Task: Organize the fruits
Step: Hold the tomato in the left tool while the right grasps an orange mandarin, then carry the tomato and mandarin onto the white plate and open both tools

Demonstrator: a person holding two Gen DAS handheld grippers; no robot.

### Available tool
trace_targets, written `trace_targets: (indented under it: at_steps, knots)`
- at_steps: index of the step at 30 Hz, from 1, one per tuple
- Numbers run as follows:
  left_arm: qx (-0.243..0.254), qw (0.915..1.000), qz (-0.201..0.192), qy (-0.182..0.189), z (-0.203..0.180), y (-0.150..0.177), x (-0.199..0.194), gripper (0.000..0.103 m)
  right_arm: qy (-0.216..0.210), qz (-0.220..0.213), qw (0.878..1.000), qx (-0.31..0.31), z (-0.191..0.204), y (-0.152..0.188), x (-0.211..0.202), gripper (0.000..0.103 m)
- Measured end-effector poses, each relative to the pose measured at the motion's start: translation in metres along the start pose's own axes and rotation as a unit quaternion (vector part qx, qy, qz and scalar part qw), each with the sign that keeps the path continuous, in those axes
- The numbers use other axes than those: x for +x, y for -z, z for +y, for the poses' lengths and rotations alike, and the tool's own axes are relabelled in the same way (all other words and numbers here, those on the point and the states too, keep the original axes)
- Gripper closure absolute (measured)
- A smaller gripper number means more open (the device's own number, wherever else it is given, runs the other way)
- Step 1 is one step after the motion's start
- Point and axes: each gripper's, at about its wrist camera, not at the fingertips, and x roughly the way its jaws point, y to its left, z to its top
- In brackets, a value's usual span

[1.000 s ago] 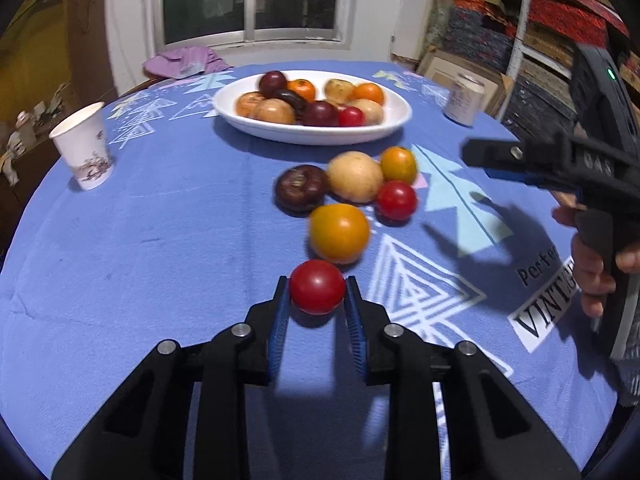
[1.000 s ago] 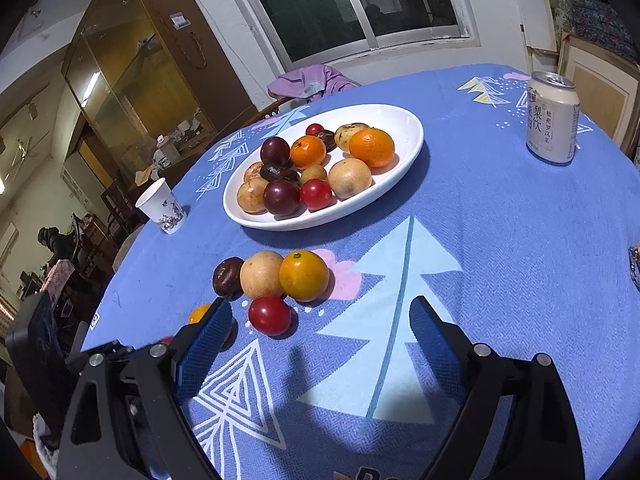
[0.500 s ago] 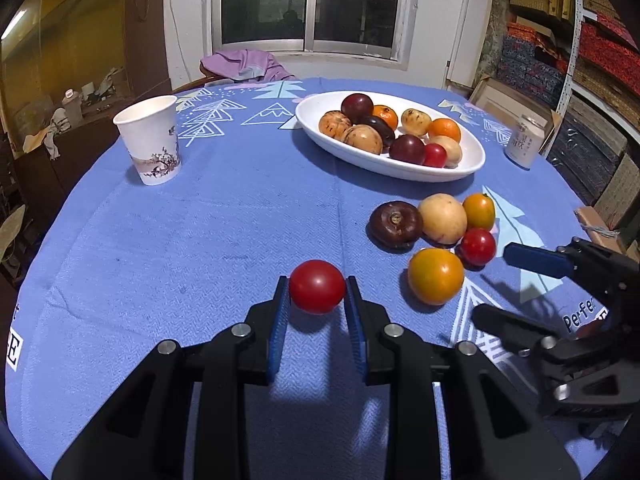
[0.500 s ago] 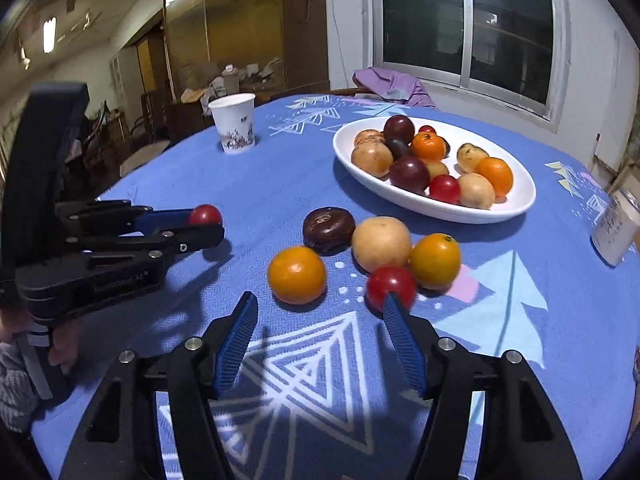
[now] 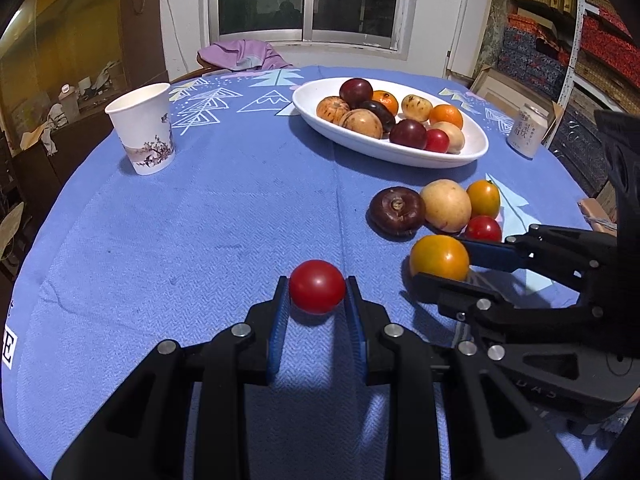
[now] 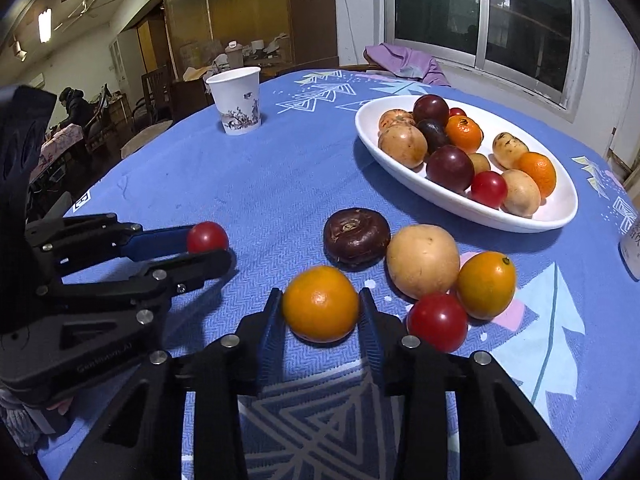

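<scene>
Left tool [image 5: 317, 300] is gripping a red tomato [image 5: 317, 286] between its blue pads, closed snug on both sides, out over the blue desk [image 5: 208, 216] on the near side of the white bowl [image 5: 390, 150]. Right tool [image 6: 320, 322] is sitting narrowed around an orange fruit [image 6: 320, 303], both pads at or touching its sides; fruit looks to be resting on the cloth, so a firm grip is hard to confirm. Just behind that orange, nearer the bowl, a dark purple fruit [image 6: 356, 237], a tan round fruit [image 6: 423, 261], a second orange fruit [image 6: 486, 284] and another red tomato [image 6: 437, 322] are lying clustered and touching. The bowl is holding mixed fruits. Paper cup [image 6: 236, 100] is standing well left of the bowl; a drink can [image 5: 527, 131] is standing just right of it.
</scene>
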Motion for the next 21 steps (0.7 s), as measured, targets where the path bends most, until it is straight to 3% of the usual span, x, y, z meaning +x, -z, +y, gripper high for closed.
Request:
trace_targets:
  at_steps: [6,13,21]
  knots:
    - [-0.002,1.0000,0.005,0.003,0.000,0.001,0.003,0.076,-0.018,-0.007,0.999,0.026,-0.012,0.002,-0.009,0.065]
    - [0.006,0.9997,-0.008,0.021,-0.006,0.001,-0.003,0.076,0.000,-0.073,0.995,0.069,-0.049,0.013,-0.064,0.064]
    - [0.023,0.9989,-0.022,0.035,-0.022,0.000,-0.012,0.076,-0.006,-0.080,0.993,0.086,-0.064,0.028,-0.078,0.064]
